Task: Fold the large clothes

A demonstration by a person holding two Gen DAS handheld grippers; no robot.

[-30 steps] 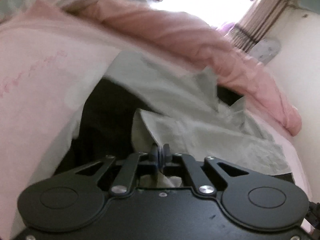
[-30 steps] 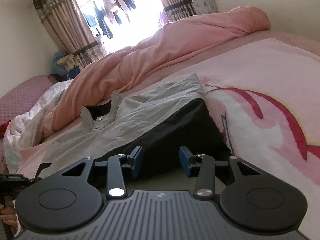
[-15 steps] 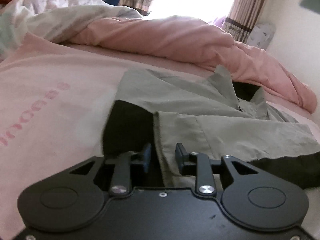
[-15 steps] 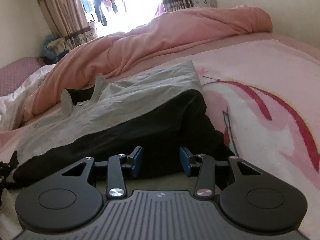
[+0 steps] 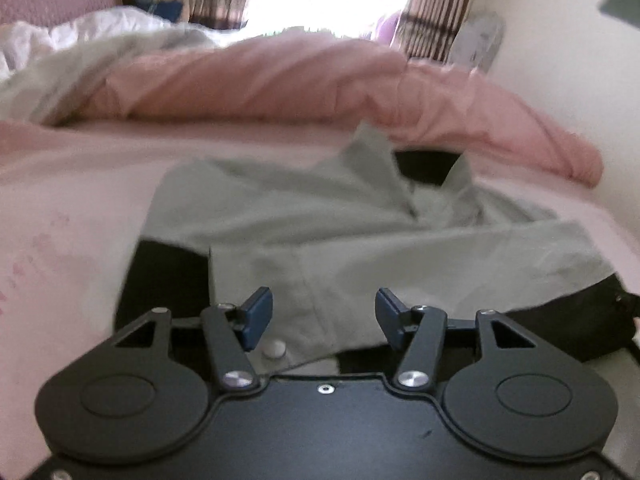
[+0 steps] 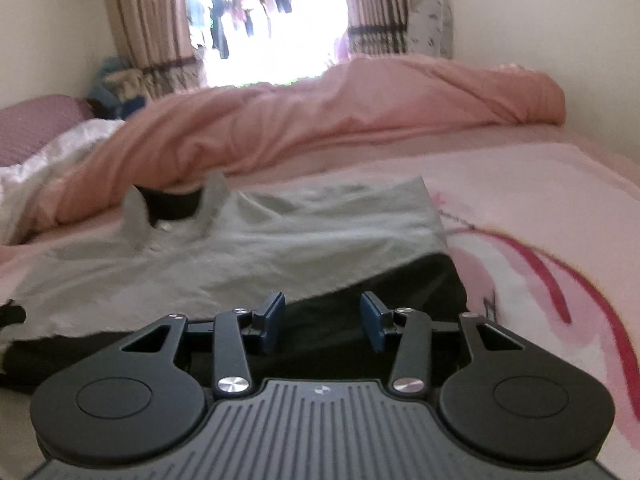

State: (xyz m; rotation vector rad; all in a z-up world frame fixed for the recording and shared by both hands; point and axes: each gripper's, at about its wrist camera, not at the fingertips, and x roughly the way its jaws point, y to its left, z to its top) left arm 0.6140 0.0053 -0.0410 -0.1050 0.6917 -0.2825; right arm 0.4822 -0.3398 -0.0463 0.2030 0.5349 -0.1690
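No text can be read. Pink marks on the blanket (image 5: 48,248), left wrist view, are too blurred to make out as letters. The red lines on the blanket in the right wrist view are a drawing.

Pale grey-green shirt (image 5: 360,216), with a black inner side (image 6: 360,308) showing at the lower edge and inside the collar. One small white button (image 5: 275,349) on the grey cuff. Under it, a light pink blanket (image 6: 540,216) with a dark red curved line and white patches; faint pink-red marks on its left part in the left wrist view. Behind, a salmon-pink quilt (image 6: 360,112), plain. White bedding (image 5: 60,36) at far left, and a mauve dotted pillow (image 6: 36,124). Striped curtains (image 6: 148,20), beige and brown, with dark bands. Black gripper bodies, with dark blue pads (image 5: 258,312).
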